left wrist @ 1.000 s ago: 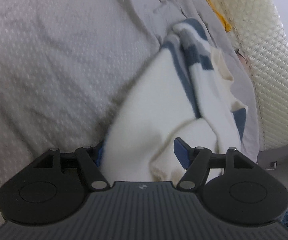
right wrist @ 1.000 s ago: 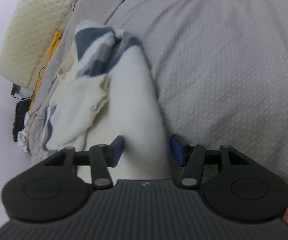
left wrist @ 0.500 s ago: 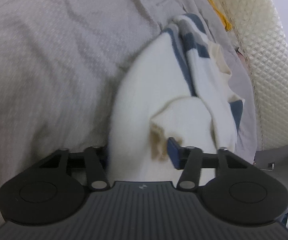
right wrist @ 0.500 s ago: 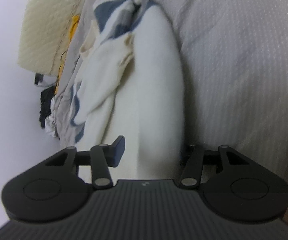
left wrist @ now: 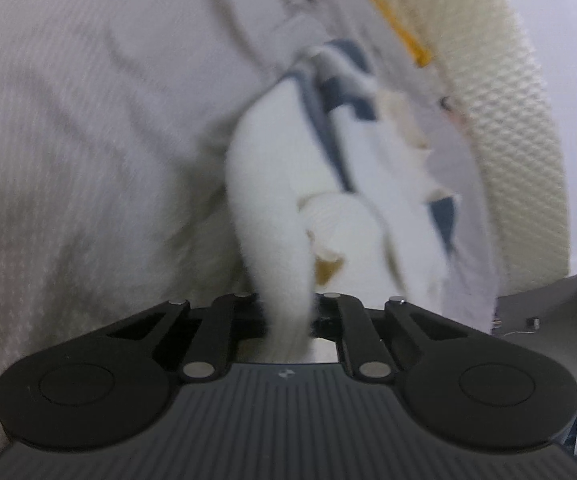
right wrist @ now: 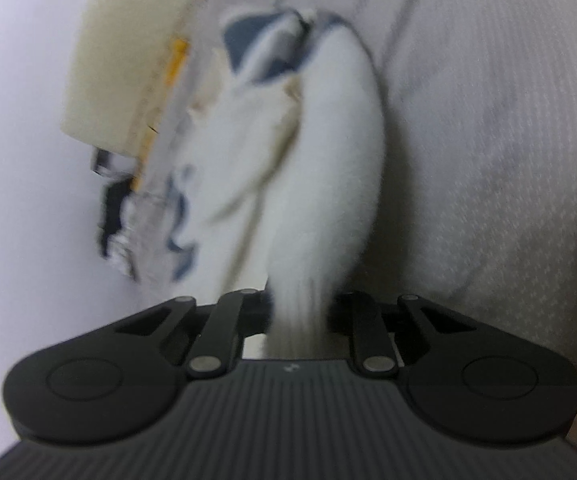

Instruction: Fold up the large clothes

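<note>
Now both grippers have pinched the same white garment (left wrist: 272,200), which lies bunched on a grey bed sheet (left wrist: 88,120) beside a cream quilted headboard (left wrist: 500,92). A second ago the jaws stood wide with the cloth loose between them; they have just been closing, and the blue pads are hidden by fabric. The left gripper (left wrist: 288,316) is clamped on a narrow white fold, gathered into a tight neck. The right gripper (right wrist: 300,312) is likewise clamped on a white fold of the garment (right wrist: 340,160), drawn thin where it enters the jaws. Blue stripes (right wrist: 244,40) show at the garment's far end. Compared with before, the cloth looks stretched and narrower, and both views are blurred. A yellow strip (left wrist: 392,20) shows along the headboard.
</note>
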